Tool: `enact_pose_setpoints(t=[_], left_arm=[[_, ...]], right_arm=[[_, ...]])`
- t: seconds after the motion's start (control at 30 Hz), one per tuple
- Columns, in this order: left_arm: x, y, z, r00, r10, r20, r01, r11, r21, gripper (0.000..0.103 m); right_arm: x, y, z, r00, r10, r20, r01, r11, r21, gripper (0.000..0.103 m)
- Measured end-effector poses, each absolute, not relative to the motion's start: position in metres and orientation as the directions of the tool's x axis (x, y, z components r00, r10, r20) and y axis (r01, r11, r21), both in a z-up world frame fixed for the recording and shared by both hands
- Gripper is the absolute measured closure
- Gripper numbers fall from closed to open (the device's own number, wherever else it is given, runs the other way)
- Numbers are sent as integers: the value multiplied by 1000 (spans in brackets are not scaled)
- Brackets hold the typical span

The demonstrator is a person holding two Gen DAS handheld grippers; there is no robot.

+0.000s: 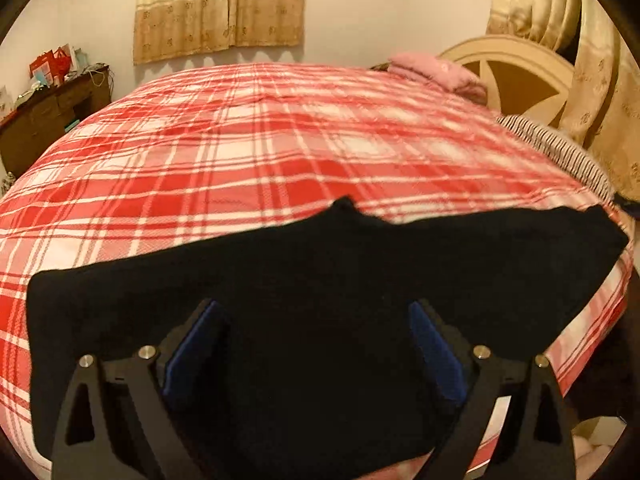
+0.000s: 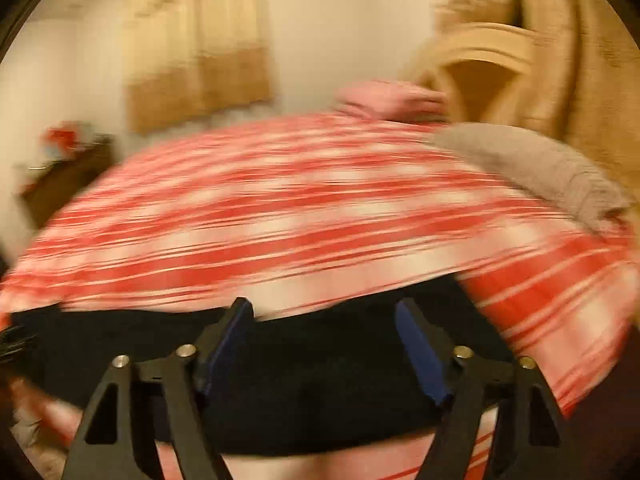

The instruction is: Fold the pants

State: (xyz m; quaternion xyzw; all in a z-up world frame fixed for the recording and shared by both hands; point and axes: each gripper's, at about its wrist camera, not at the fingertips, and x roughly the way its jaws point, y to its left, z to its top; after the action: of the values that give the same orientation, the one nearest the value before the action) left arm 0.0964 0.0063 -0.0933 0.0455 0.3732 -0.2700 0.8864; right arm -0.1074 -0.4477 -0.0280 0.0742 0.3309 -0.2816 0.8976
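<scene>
Black pants [image 1: 320,264] lie flat across the near edge of a bed with a red and white plaid cover [image 1: 260,152]. In the left wrist view my left gripper [image 1: 314,308] hovers over the middle of the pants, its blue pads spread wide with nothing pinched between them. The right wrist view is motion-blurred. There the same black pants [image 2: 320,360] stretch across the bottom, and my right gripper [image 2: 324,308] stands open above their far edge, pads apart and gripping nothing.
A pink folded blanket [image 1: 436,72] and a striped pillow [image 1: 560,148] lie at the bed's head by the cream headboard [image 1: 516,68]. A dark wooden desk [image 1: 48,116] with clutter stands at the far left. Curtains [image 1: 220,8] hang on the back wall.
</scene>
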Motion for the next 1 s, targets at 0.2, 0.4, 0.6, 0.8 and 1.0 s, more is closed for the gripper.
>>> enact_pose_setpoints(t=[0.2, 0.4, 0.6, 0.8, 1.0], left_arm=[[85, -44, -115, 555, -399, -729, 562, 827, -24, 6], [84, -33, -121, 566, -376, -734, 569, 822, 18, 5], [81, -21, -113, 582, -387, -715, 539, 842, -16, 5], [86, -15, -117, 581, -332, -743, 482, 876, -15, 5], [80, 0, -96, 635, -310, -708, 422, 907, -19, 5]], right_arm=[[-81, -465, -73, 417, -581, -699, 508, 787, -351, 54], [-126, -499, -57, 482, -529, -698, 672, 735, -93, 46], [-137, -417, -41, 682, -468, -562, 551, 834, -25, 33], [-90, -319, -87, 579, -500, -644, 343, 866, -364, 25], [-86, -269, -31, 777, -325, -539, 303, 944, -132, 25]])
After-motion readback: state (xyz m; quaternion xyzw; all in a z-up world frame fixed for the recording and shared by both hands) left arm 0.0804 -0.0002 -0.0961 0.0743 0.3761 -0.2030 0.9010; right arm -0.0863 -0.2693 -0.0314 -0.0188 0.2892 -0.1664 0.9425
